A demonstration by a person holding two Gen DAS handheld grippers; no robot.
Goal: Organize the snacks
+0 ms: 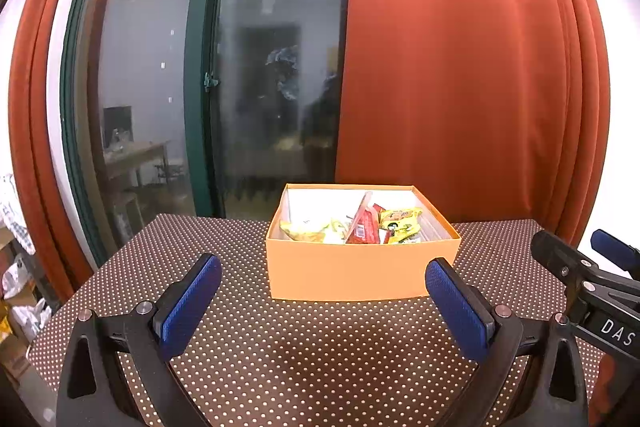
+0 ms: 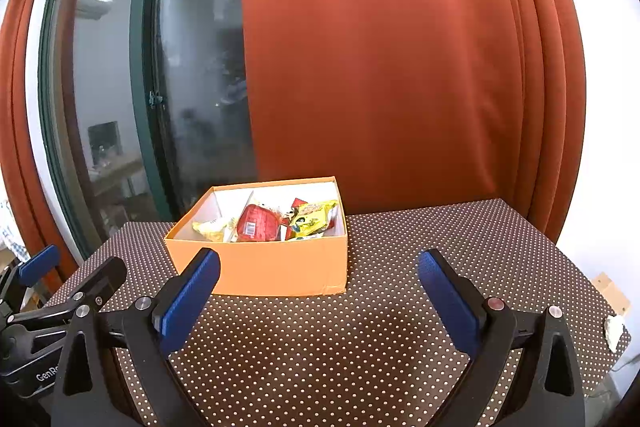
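My open-topped orange cardboard box (image 1: 344, 267) sits on the brown polka-dot tablecloth (image 1: 320, 355), ahead of my tongs. Inside it, a crinkled yellow snack bag (image 1: 304, 230) lies left, a red foil packet (image 1: 363, 227) leans mid-box, and a yellow printed wrapper (image 1: 401, 223) lies right. Behind hang rust-orange curtains (image 1: 460, 67).

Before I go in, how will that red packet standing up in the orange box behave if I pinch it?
The red packet looks like thin glossy film, so it will probably crumple and may slip between the pads. It leans against other wrappers, so it seems light and likely to topple when nudged. The orange box might slide too.
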